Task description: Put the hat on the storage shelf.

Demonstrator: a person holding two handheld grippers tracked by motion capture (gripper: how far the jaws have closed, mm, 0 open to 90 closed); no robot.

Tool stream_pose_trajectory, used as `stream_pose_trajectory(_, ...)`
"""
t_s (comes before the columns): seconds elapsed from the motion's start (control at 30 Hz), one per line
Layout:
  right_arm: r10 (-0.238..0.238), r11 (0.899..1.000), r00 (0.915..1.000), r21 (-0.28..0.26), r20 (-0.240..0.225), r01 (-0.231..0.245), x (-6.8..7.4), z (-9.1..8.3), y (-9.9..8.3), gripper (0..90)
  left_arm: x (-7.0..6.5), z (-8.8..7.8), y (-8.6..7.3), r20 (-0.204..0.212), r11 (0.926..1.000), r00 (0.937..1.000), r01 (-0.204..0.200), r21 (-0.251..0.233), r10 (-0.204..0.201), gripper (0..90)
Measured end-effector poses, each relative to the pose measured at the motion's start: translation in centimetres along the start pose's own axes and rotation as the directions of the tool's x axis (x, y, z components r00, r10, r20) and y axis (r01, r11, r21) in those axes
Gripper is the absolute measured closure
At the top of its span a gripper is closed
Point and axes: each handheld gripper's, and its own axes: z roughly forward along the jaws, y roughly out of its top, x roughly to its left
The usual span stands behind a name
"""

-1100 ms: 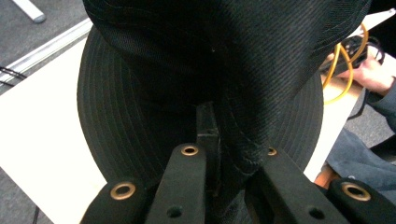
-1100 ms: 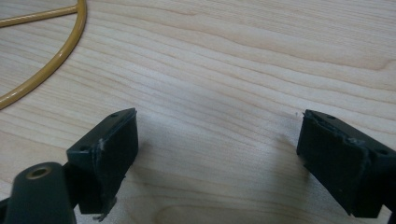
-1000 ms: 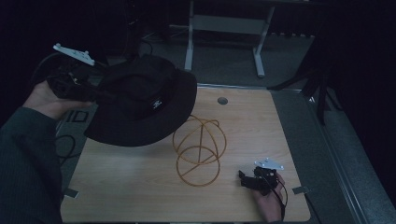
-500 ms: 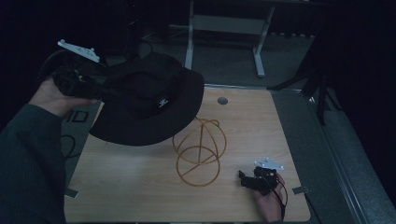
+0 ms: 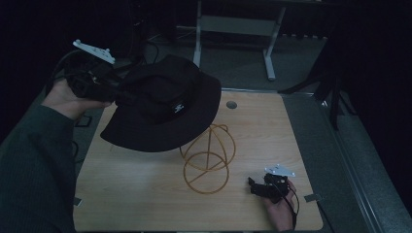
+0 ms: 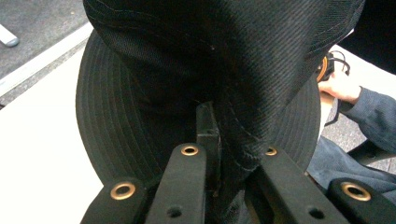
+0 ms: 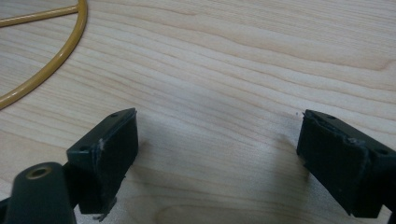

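Left gripper [image 5: 127, 94] first: its jaws are clamped tight on the black fabric of the hat [image 5: 163, 104], and in the left gripper view the cloth [image 6: 243, 70] bunches right between the two black arms with the stitched brim fanning out behind. The hat hangs in the air above the far left part of the wooden table [image 5: 145, 194], crown up, brim tilted, a small white label showing on its side. Just below its near edge stands the yellow wire stand [image 5: 206, 158], a ring on the tabletop with hoops rising from it, partly covered by the brim. Over at the near right corner, the right gripper [image 5: 252, 185] rests low on the table, jaws spread wide with bare wood between them, the stand's ring [image 7: 56, 56] curving nearby.
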Motion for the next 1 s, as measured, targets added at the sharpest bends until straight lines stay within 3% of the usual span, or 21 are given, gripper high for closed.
stream_pose_trajectory(0.47, -0.001, 1.0, 1.0, 0.0, -0.001, 0.001, 0.0, 0.0, 0.0, 12.4, -1.3, 1.6, 1.9, 0.021, 0.9986, 0.9991, -0.037, 0.038, 0.036, 88.1)
stream_pose_trajectory(0.83, -0.002, 1.0, 1.0, 0.0, -0.002, 0.002, 0.0, 0.0, 0.0, 12.5, -3.2, 3.4, 3.1, 0.053, 0.9932, 0.995, -0.088, 0.077, 0.084, 88.1)
stream_pose_trajectory(1.0, -0.001, 1.0, 1.0, 0.0, -0.002, 0.001, 0.0, 0.0, 0.0, 12.5, -3.8, 4.2, 3.5, 0.048, 0.9913, 0.9943, -0.099, 0.087, 0.095, 88.0)
